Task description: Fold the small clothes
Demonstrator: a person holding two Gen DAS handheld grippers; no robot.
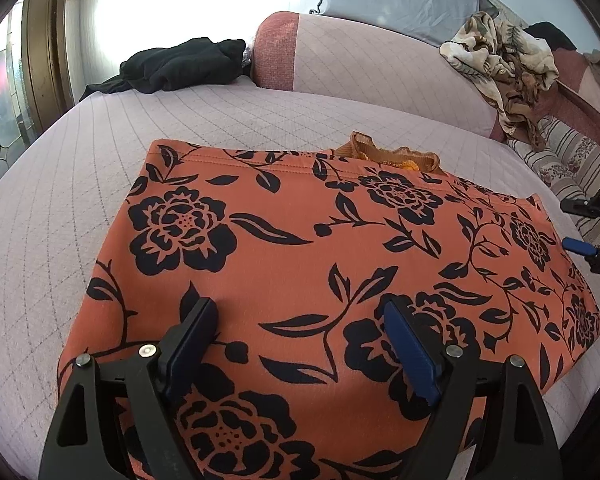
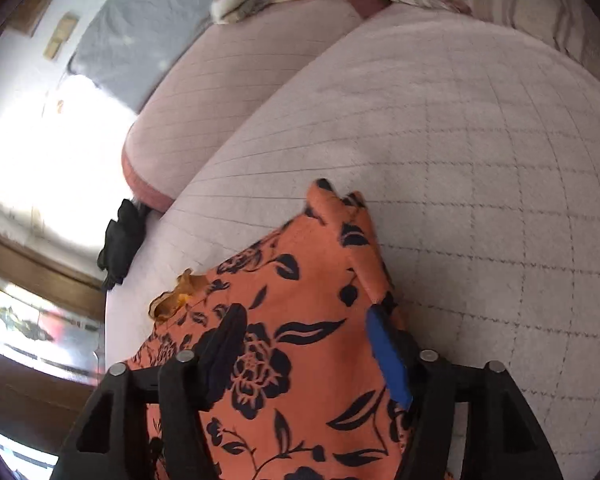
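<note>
Left wrist view shows the orange black-flowered fabric garment (image 1: 320,264) lying folded flat on the pale quilted bed (image 1: 80,208), left gripper (image 1: 300,344) and right gripper (image 2: 308,348) both spread above it, leaving perhaps another fold.

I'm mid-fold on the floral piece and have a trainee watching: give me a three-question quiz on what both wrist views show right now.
1. True or false: the left gripper is clamped on the orange floral garment.
2. What peeks out from under the garment's far edge? A) a brown ruffled trim B) a white sock C) a belt
3. Fill in: the black clothing lies on the quilted cover beside the pink ____.

Key:
1. False: its jaws stand open above the cloth.
2. A
3. Bolster. The right gripper is open too, with no cloth pinched.
</note>
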